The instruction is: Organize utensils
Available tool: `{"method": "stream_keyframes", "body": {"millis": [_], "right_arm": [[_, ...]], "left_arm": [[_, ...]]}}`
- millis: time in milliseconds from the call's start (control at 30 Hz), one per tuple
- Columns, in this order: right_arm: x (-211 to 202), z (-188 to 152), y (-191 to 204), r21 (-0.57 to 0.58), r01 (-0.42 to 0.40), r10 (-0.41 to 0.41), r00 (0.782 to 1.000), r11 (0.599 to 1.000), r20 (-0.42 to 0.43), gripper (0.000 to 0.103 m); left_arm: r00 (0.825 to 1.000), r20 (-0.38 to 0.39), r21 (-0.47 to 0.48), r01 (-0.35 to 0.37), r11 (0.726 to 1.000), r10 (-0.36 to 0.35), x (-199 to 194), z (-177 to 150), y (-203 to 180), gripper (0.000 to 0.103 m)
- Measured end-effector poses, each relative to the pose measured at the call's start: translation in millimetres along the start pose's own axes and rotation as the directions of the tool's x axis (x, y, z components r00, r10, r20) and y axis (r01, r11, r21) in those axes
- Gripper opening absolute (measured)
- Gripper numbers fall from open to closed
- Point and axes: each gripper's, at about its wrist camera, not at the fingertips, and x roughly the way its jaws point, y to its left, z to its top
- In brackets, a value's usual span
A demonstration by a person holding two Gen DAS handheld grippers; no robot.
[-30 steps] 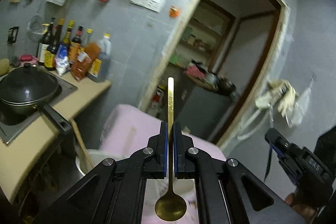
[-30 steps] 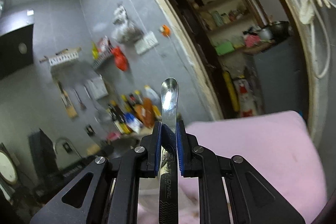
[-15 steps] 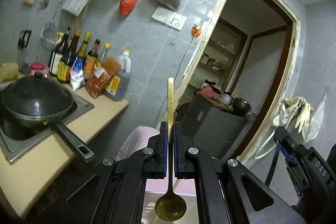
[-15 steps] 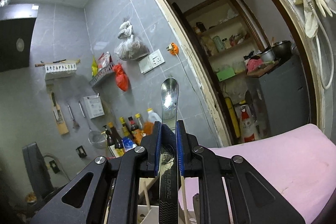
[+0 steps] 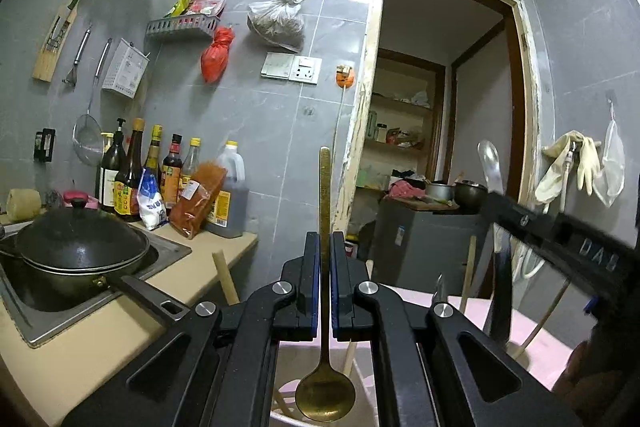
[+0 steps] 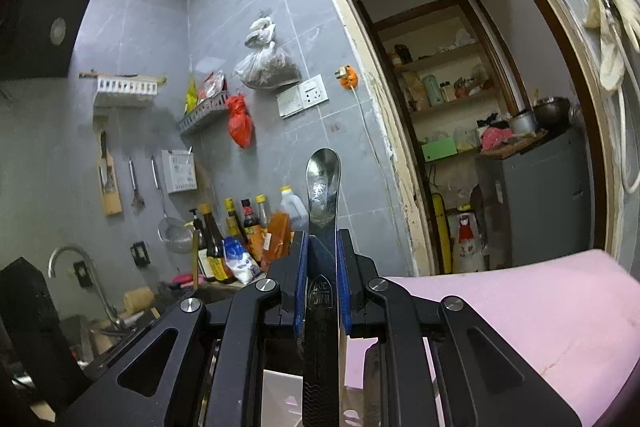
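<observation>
My left gripper (image 5: 325,247) is shut on a gold spoon (image 5: 325,367), handle pointing up and away, bowl hanging low between the gripper arms. My right gripper (image 6: 323,247) is shut on a steel spoon (image 6: 322,187), bowl end up. In the left wrist view the right gripper (image 5: 560,227) comes in from the right with its steel spoon (image 5: 490,163) upright. Below both grippers stands a white holder (image 5: 288,395) with wooden chopsticks (image 5: 466,275) sticking up, on a pink cloth (image 6: 520,327).
A counter (image 5: 80,355) at the left carries a lidded black wok (image 5: 76,247) with its handle toward me, and several sauce bottles (image 5: 132,179) by the tiled wall. Utensils hang on the wall (image 5: 76,55). An open doorway (image 5: 440,107) with shelves lies ahead.
Both grippers have tilted up and levelled, so the wall and doorway fill the views. The right gripper with its steel spoon has moved closer into the left wrist view.
</observation>
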Motion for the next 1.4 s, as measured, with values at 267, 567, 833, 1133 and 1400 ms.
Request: {"method": "stream_keyframes", "body": {"millis": [267, 567, 833, 1133, 1400], "right_arm": [[-1.4, -3.8, 6.2, -0.041, 0.017, -0.017, 1.000, 0.999, 0.000, 0.012], [-7.6, -5.5, 8.8, -0.034, 0.026, -0.025, 1.000, 0.999, 0.012, 0.013], [-15.5, -4.1, 7.2, -0.007, 0.043, -0.043, 0.999, 0.999, -0.001, 0.015], [-34.8, 17.1, 2.5, 0.010, 0.102, -0.102, 0.995, 0.995, -0.022, 0.024], [-63.4, 35.9, -7.5, 0.041, 0.188, -0.183, 0.979, 0.981, -0.094, 0.029]], "left_arm": [[1.000, -0.018, 0.009, 0.016, 1.000, -0.016, 0.2, -7.2, -1.2, 0.003], [0.997, -0.066, 0.013, 0.043, 0.999, -0.042, -5.6, -9.2, 0.4, 0.003], [0.989, -0.122, -0.011, 0.083, 0.996, -0.084, -11.7, -3.2, 2.0, 0.006], [0.980, -0.168, -0.043, 0.102, 0.994, -0.108, -24.9, 29.3, -5.4, 0.029], [0.954, -0.280, -0.019, 0.106, 0.994, -0.107, -34.8, 50.6, -17.7, 0.055]]}}
